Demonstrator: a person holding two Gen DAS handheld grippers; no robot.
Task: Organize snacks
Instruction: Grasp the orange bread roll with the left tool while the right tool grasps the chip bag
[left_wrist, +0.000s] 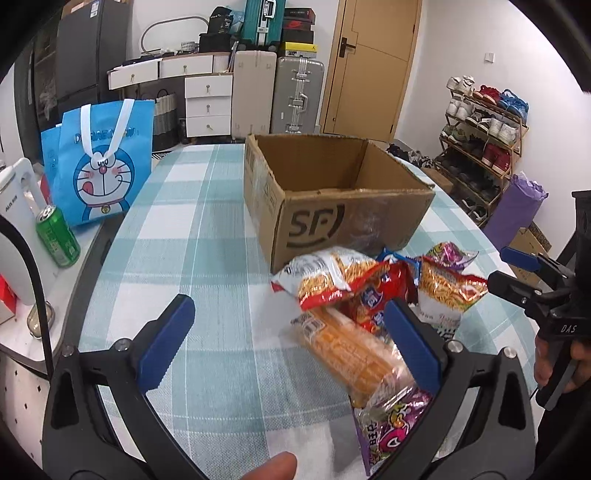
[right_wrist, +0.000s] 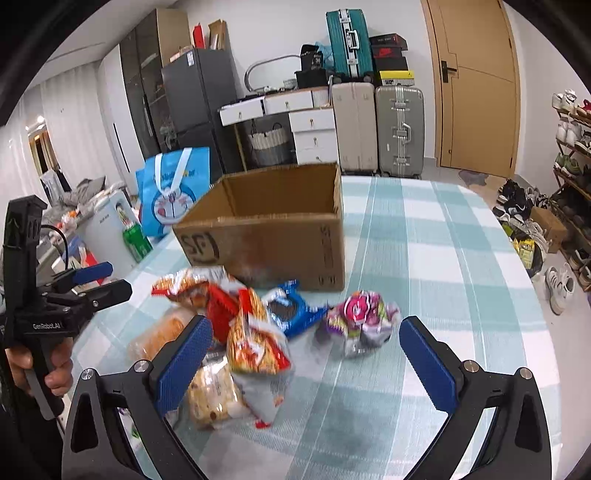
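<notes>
ribbed blue tool, crinkly snack packets, cardboard box

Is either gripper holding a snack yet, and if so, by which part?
Nothing is held. The left gripper and the right gripper both have their jaws wide open above the snack pile by the cardboard box.

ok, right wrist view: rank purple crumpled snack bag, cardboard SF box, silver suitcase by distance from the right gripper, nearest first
1. Purple crumpled snack bag: on the checked tablecloth, just ahead of the open right gripper, toward its right finger.
2. Cardboard SF box: behind the snack pile, mid-table, open-topped.
3. Silver suitcase: on the floor past the table, beside the wooden door.
</notes>
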